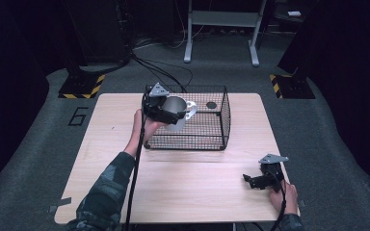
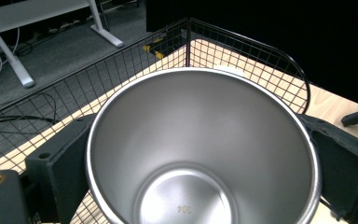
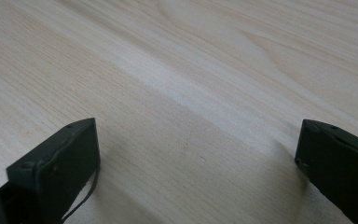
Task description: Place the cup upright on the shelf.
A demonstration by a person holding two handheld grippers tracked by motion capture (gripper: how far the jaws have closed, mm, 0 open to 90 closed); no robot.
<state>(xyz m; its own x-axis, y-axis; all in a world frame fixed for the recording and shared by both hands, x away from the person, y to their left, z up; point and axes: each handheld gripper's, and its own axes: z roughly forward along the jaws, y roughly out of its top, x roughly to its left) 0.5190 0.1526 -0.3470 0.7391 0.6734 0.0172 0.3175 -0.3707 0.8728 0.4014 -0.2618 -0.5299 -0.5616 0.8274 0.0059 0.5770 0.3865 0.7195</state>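
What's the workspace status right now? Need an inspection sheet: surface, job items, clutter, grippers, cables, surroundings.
Surface: light wooden table, bare at the front half.
Job's things: steel cup, empty, held over the left part of the black wire basket; whether it touches the basket floor cannot be told.
Clutter: one small dark round object inside the basket; what it is cannot be told.
Grippers: left gripper shut on the cup's outer wall; right gripper open, low at the table's front right corner, holding nothing.
Cables: black cable trails from the left gripper along the forearm; more cables on the floor behind.
Surroundings: grey carpet, white stand legs, hazard-striped bases.
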